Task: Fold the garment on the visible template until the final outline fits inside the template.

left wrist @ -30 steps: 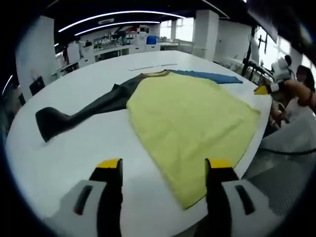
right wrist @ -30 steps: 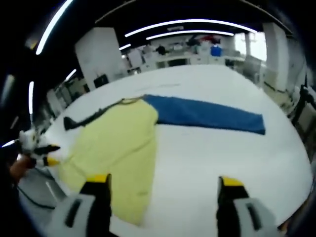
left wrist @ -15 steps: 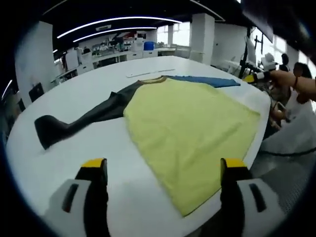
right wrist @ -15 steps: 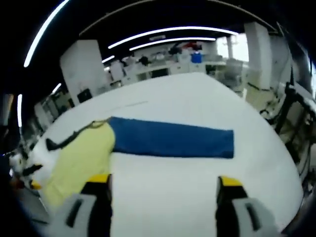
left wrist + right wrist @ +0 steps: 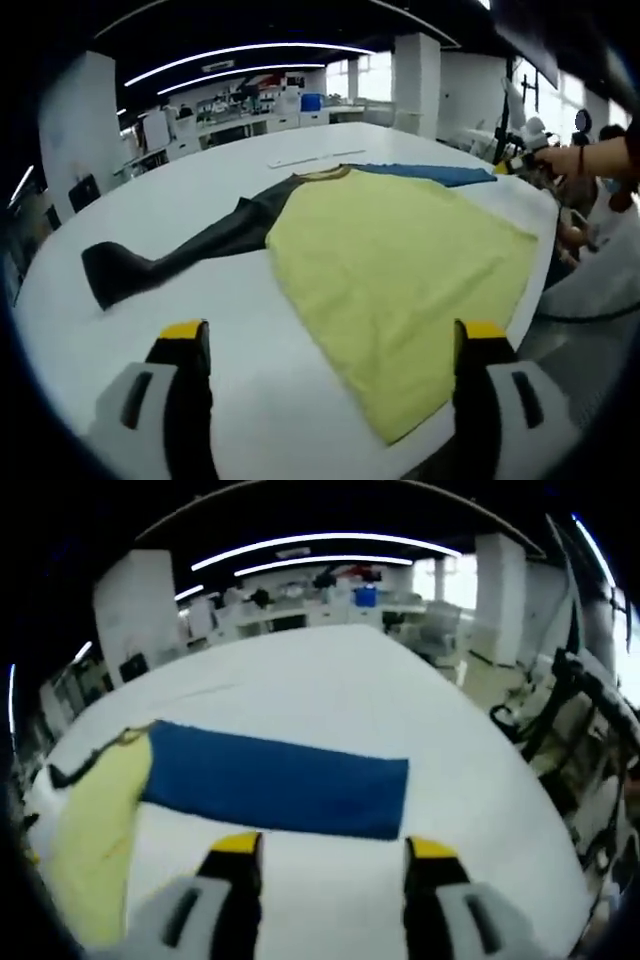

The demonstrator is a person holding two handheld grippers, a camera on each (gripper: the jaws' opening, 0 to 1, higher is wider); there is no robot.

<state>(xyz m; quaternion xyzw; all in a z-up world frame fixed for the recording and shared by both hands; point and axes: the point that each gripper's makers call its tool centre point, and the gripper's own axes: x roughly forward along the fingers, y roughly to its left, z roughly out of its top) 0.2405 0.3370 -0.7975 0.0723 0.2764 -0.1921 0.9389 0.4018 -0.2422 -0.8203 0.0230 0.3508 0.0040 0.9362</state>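
The right tongs [image 5: 325,850] hang spread and empty just short of the blue sleeve [image 5: 275,780], which lies straight ahead with its long axis running crosswise to the jaws, so this hand looks nearer to it. The left tongs [image 5: 330,335] are spread wider, also empty, over the garment's [image 5: 400,265] yellow hem corner near the bench [image 5: 200,180] edge. The cloth looks soft and matte, lying flat on the smooth white rounded bench, a dark sleeve [image 5: 170,255] trailing off the other way.

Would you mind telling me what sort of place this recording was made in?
Probably an open-plan lab or workshop: a large white table holding a garment, cluttered workbenches along the far wall, and long strip lights overhead.
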